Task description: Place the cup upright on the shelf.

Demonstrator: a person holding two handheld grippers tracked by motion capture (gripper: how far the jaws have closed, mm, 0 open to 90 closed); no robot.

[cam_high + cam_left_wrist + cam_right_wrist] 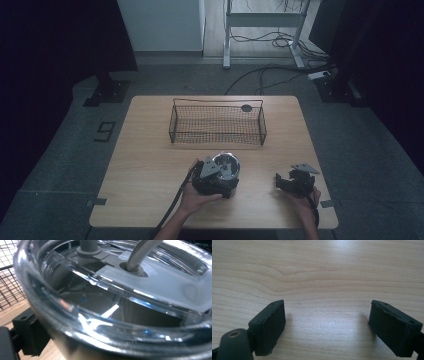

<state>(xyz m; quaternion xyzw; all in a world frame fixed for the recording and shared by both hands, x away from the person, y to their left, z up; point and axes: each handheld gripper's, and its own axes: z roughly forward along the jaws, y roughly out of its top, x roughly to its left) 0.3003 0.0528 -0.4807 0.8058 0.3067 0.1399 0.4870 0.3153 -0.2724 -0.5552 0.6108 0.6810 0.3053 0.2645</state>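
A metal tumbler (pixel 227 165) with a clear lid stands on the wooden table (pixel 150 165), near the front middle. Close up in the left gripper view, the tumbler's lid (pixel 160 282) carries a metal straw (pixel 142 252). My left gripper (pixel 220 182) reaches around the tumbler from the near side. One of its black fingertips (pixel 27 333) lies against the tumbler's wall, and the other is hidden behind the tumbler. My right gripper (pixel 281 182) rests at the front right, apart from the tumbler. It is open (pixel 327 325) over bare wood, with nothing between its fingers.
A black wire basket (pixel 217 141) stands at the back middle of the table, and its mesh (pixel 10 277) shows beside the tumbler. A small dark round thing (pixel 246 107) lies just behind the basket. Cables and a desk frame are on the floor beyond.
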